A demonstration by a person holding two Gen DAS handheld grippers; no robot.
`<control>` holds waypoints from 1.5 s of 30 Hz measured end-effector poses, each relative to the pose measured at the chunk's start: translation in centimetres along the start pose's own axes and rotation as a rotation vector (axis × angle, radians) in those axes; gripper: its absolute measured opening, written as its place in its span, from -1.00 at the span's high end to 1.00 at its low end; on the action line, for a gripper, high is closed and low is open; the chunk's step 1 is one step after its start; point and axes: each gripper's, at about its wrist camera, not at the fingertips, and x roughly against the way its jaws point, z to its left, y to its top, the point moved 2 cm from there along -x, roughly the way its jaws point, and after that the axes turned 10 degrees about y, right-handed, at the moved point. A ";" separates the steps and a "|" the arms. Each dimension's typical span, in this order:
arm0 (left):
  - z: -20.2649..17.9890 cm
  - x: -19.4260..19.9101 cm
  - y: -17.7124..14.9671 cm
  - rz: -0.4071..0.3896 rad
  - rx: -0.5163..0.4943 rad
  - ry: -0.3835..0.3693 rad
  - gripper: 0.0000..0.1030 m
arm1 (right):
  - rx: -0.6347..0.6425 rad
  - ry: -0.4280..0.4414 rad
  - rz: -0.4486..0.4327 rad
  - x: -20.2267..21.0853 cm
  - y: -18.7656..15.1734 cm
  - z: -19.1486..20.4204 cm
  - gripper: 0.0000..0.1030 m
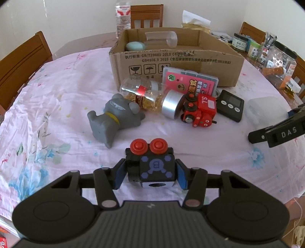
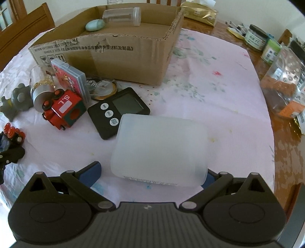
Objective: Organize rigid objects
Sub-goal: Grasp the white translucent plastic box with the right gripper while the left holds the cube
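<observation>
My left gripper (image 1: 150,174) is shut on a black toy block with two red wheels (image 1: 150,162), held just above the pink cloth. My right gripper (image 2: 152,174) is open, its blue pads on either side of a frosted white plastic box (image 2: 160,148) that lies on the cloth. The cardboard box (image 1: 175,57) stands behind, holding a clear jar (image 1: 162,39) and a pale blue oval case (image 1: 135,46). In front of it lie a grey cat figure (image 1: 112,118), a jar of gold flakes (image 1: 148,95), a red toy train (image 1: 202,109), a pink card case (image 1: 190,82) and a black timer (image 1: 230,106).
Jars and packets (image 2: 282,80) crowd the table's right edge. Wooden chairs (image 1: 22,63) stand at the left and back. A water bottle (image 1: 123,17) stands behind the cardboard box. A tape measure (image 2: 103,86) lies by the timer.
</observation>
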 end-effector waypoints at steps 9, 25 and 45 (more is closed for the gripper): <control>-0.2 0.0 0.0 -0.006 -0.016 -0.009 -0.03 | 0.000 0.000 0.002 -0.5 0.7 -0.2 -1.00; 0.1 0.0 0.0 -0.002 -0.010 -0.008 0.03 | -0.020 -0.037 0.035 -0.4 2.5 0.0 -1.00; 0.7 0.2 0.8 0.044 -0.047 -0.013 0.03 | 0.000 -0.072 0.085 0.7 3.0 -0.2 -0.70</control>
